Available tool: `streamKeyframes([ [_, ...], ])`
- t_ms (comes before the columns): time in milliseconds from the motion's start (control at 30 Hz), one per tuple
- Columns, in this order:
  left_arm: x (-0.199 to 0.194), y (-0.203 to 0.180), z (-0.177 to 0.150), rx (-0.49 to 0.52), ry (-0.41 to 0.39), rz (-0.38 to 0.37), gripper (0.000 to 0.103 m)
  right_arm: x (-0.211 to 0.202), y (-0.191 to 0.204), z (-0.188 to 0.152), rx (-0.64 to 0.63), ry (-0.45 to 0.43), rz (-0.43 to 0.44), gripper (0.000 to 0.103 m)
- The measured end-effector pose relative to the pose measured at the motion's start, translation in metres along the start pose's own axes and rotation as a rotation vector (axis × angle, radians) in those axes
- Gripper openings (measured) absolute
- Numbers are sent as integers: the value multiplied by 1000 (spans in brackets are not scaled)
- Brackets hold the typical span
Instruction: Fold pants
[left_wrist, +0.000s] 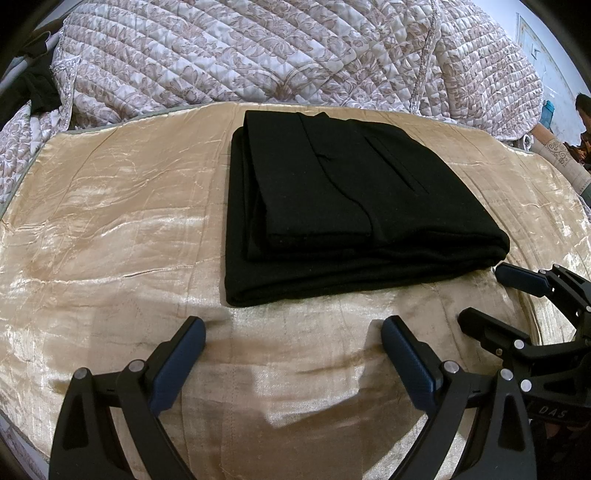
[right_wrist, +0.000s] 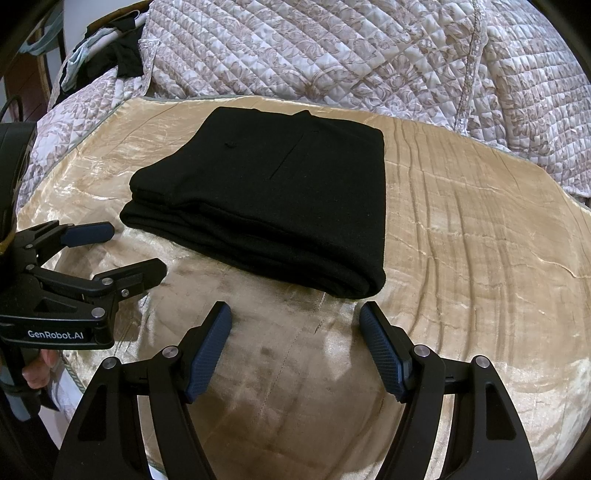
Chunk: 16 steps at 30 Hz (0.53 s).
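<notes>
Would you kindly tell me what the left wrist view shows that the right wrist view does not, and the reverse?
Only the left wrist view shows a seated person at the far right edge. Only the right wrist view shows pale blue clothing heaped at top left. Both share the folded black pants on the shiny gold bedspread, the floral quilted blanket, and the open left gripper and right gripper, both empty.

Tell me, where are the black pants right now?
The black pants lie folded on the shiny gold cloth, just beyond both open grippers, with the flowery quilt behind them.
</notes>
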<state>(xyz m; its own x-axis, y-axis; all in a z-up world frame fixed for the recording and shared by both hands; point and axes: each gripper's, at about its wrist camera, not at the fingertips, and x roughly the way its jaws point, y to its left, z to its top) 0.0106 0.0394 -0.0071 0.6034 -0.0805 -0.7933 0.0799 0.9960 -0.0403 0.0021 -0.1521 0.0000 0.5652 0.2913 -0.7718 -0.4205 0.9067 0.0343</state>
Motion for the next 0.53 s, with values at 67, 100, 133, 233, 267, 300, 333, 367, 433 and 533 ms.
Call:
streamKeyframes([
  [67, 0, 0, 0, 1, 0, 0, 98, 0, 0, 0, 0, 0, 0, 72],
  [100, 0, 0, 0, 0, 0, 0, 98, 0, 0, 0, 0, 0, 0, 72],
  [133, 0, 0, 0, 0, 1, 0, 98, 0, 0, 0, 0, 0, -1, 72],
  [233, 0, 1, -1, 1, -2, 3, 98, 0, 0, 0, 0, 0, -1, 72],
  [267, 0, 1, -1, -1, -3, 4, 99, 0, 0, 0, 0, 0, -1, 72],
  [300, 0, 2, -1, -1, -4, 5, 99, 0, 0, 0, 0, 0, -1, 72],
  [333, 0, 2, -1, -1, -5, 6, 99, 0, 1, 0, 0, 0, -1, 72],
  [367, 0, 3, -2, 0, -6, 8, 99, 0, 1, 0, 0, 0, -2, 72],
  [433, -1, 1, -2, 1, -6, 12, 99, 0, 1, 0, -2, -1, -3, 72],
  [533, 0, 1, -1, 0, -8, 10, 99, 0, 1, 0, -6, -3, -4, 72],
])
